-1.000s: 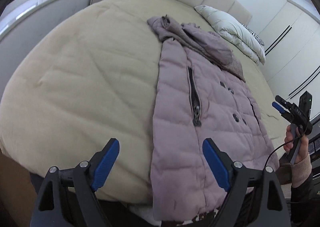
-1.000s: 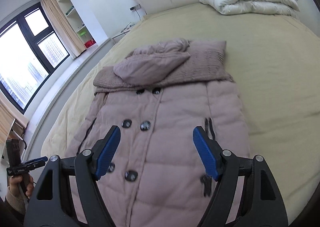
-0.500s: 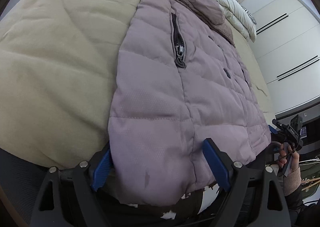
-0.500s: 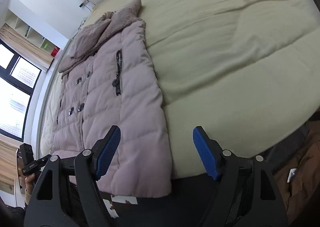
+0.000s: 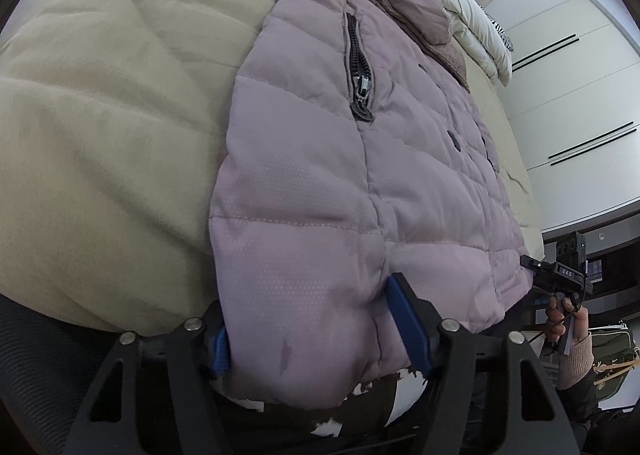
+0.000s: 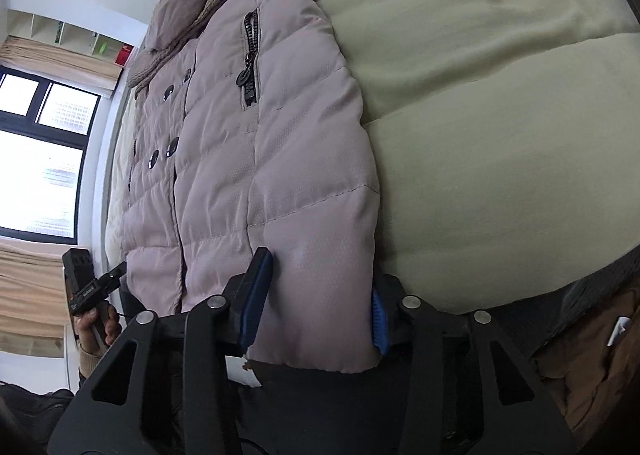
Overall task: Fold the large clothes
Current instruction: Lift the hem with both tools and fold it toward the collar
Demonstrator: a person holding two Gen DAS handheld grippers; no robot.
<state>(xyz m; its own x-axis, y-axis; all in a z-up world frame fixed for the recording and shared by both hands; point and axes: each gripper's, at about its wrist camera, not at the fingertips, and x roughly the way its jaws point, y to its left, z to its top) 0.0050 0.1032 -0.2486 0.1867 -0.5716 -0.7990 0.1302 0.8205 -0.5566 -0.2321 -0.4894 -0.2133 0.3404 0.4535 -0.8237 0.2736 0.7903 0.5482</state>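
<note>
Coat, on bed: both hand-held grippers, lowered since earlier, jaws just closing; left hand-held gripper and right hand-held gripper each pinch a hem corner.

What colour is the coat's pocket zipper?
Black, on the pale mauve coat; the zipper shows best in the left wrist view.

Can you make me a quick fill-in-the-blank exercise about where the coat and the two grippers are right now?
1. The puffer coat lies flat on the ____.
2. The left gripper and the right gripper each have the coat's ____ corners between their pads.
3. The pads on both grippers are coloured ____.
4. The dark pocket zipper on the coat is ____.

Missing words: bed; bottom (hem); blue; closed
</note>
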